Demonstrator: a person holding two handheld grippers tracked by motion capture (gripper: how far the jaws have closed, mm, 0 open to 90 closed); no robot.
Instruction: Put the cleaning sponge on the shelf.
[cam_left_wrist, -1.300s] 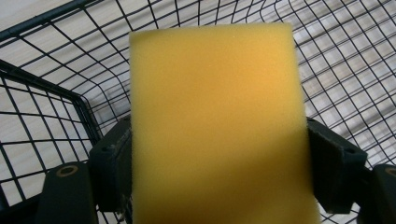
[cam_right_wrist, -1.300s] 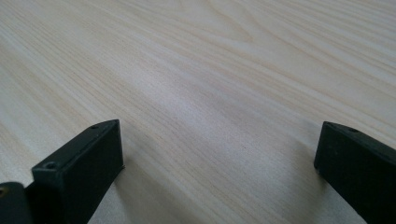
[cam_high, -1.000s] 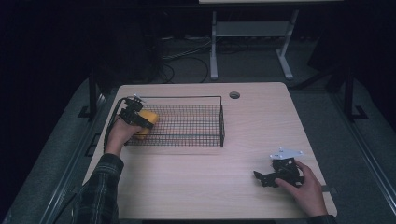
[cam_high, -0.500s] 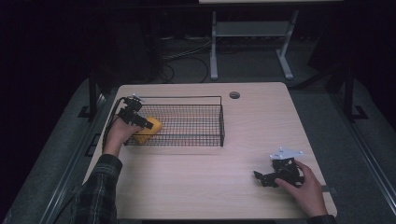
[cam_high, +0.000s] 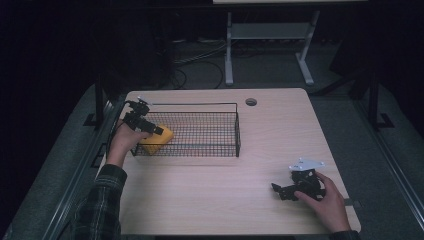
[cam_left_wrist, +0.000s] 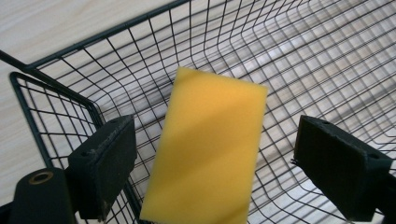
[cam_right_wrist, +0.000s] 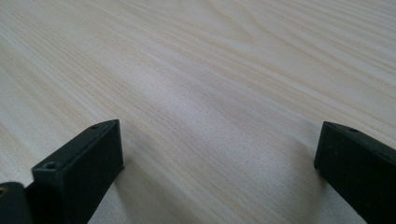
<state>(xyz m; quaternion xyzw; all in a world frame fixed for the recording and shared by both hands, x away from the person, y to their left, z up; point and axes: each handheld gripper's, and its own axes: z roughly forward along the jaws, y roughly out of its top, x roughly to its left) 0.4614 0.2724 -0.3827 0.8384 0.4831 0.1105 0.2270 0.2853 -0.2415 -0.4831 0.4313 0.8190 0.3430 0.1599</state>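
Now released: left gripper (cam_left_wrist: 212, 154) jaws just opened wide, clear of the yellow sponge (cam_left_wrist: 205, 149), dropped into the left end of the wire basket (cam_high: 220, 105). Placement likely done. Right gripper (cam_high: 295, 189) open, idle on table (cam_high: 280, 130).

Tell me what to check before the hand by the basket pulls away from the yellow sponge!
1. Left tongs open: ok, jaws have just been opening, gaps show on both sides of the yellow sponge.
2. Sponge inside the wire basket: ok, at its left end.
3. Sponge lying settled on the basket floor: cannot tell, it looks tilted.
4. Way out past the basket rim: ok, rim is close beside the left jaw.
5. Right tongs out of the way: ok, open, low over the bare table.
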